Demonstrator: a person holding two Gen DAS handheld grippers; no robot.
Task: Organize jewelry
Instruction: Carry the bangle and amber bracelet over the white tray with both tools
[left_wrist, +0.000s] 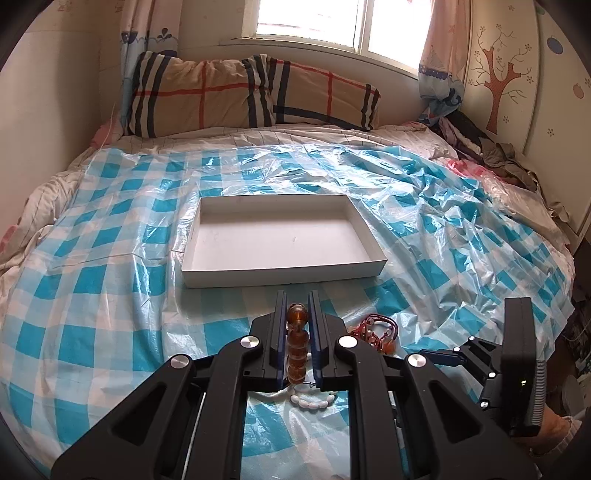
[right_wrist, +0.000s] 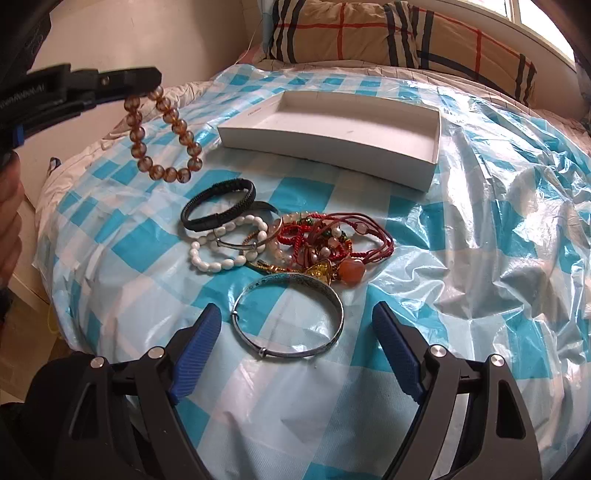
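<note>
From your left gripper's camera, your left gripper (left_wrist: 298, 306) pinches a brown bead bracelet (left_wrist: 296, 347) between its two fingers. The beads are round, shiny and see-through, like honey. Just ahead sits a white box (left_wrist: 283, 275), shallow and open on top, with nothing in it. It rests on a blue-and-white checked plastic sheet (left_wrist: 92, 280) spread over the bed. There is lots of flat room left of the box; the sheet is crumpled on the right. A few white beads (left_wrist: 312, 400) peek out below the fingers.

From your right gripper's camera, your right gripper (right_wrist: 297, 325) has its blue fingers (right_wrist: 195, 347) spread wide, one on each side of a silver bangle (right_wrist: 288, 317), not touching it. Behind it lie a pile of red cord bracelets (right_wrist: 332, 236), a white bead bracelet (right_wrist: 229, 243) and a black band (right_wrist: 219, 208). The brown bracelet hangs in the air at the upper left. Small writing on the box's inner wall is too tiny to read.
</note>
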